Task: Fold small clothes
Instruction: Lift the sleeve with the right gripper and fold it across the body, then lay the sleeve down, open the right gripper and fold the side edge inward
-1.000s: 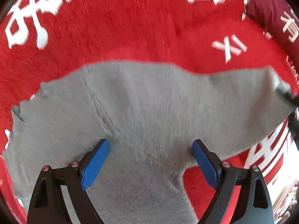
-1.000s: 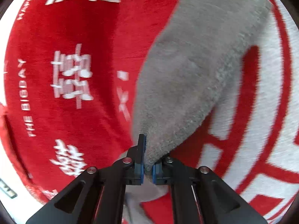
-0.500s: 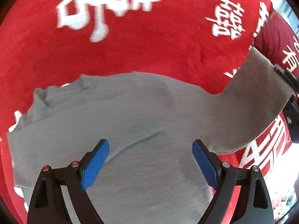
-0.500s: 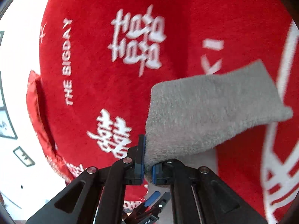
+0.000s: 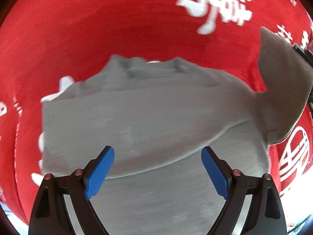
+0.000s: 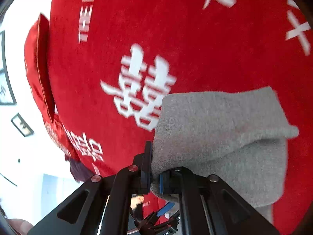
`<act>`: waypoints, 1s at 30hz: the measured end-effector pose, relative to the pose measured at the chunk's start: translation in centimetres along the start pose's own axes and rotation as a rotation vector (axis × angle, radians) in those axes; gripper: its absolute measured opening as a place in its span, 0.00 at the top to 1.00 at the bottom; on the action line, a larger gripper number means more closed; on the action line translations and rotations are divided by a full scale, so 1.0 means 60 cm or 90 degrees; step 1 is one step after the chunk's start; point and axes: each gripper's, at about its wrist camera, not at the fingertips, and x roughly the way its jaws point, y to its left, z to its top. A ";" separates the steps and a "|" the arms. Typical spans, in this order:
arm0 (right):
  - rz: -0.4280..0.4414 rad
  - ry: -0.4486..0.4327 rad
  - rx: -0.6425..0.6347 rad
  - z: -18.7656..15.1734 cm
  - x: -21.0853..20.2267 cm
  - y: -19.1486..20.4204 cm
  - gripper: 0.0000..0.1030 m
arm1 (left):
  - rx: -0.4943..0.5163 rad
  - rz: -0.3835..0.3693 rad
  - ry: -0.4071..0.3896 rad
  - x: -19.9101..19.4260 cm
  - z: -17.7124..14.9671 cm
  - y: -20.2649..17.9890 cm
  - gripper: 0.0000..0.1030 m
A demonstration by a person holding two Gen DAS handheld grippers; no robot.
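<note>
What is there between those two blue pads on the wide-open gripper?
Nothing is caught between them. In the left wrist view the left gripper stands open above the grey garment, which shows through the gap, lying on the red blanket.

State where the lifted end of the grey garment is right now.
In the left wrist view the grey garment lies on the red blanket; its lifted end rises at far right, pinched in the shut right claw.

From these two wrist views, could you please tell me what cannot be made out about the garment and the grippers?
- Grey garment, left wrist view: lower part cut off by the frame edge and the left gripper; motion blur hides seams.
- Right gripper, right wrist view: the pinched cloth covers the pads.
- Red blanket: its lettering is blurred.
</note>
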 end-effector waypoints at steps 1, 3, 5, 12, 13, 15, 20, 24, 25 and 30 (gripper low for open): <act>-0.002 0.011 -0.008 -0.007 0.017 0.008 0.94 | -0.010 0.006 -0.001 -0.002 -0.004 0.020 0.11; -0.008 0.034 -0.025 -0.025 0.051 0.023 0.94 | -0.029 0.016 -0.003 -0.003 -0.009 0.052 0.11; -0.018 0.059 -0.042 -0.044 0.086 0.035 0.94 | -0.053 0.025 -0.004 -0.006 -0.017 0.083 0.11; -0.120 0.174 -0.129 -0.135 0.228 0.048 0.93 | -0.110 0.052 0.000 -0.009 -0.047 0.191 0.11; -0.147 0.192 -0.146 -0.149 0.249 0.044 0.93 | -0.116 0.057 0.001 -0.008 -0.051 0.205 0.11; -0.190 0.230 -0.178 -0.179 0.285 0.034 0.93 | -0.127 0.063 0.003 -0.004 -0.055 0.222 0.11; -0.341 0.315 -0.247 -0.242 0.342 0.003 0.90 | -0.148 0.070 0.032 0.020 -0.072 0.255 0.11; -0.328 0.267 -0.209 -0.233 0.304 -0.002 0.76 | -0.162 0.062 0.042 0.034 -0.081 0.266 0.11; -0.325 0.245 -0.193 -0.226 0.292 -0.001 0.70 | -0.163 0.060 0.042 0.036 -0.083 0.267 0.11; -0.274 0.147 -0.005 -0.173 0.265 -0.047 0.68 | -0.166 0.055 0.040 0.036 -0.086 0.271 0.11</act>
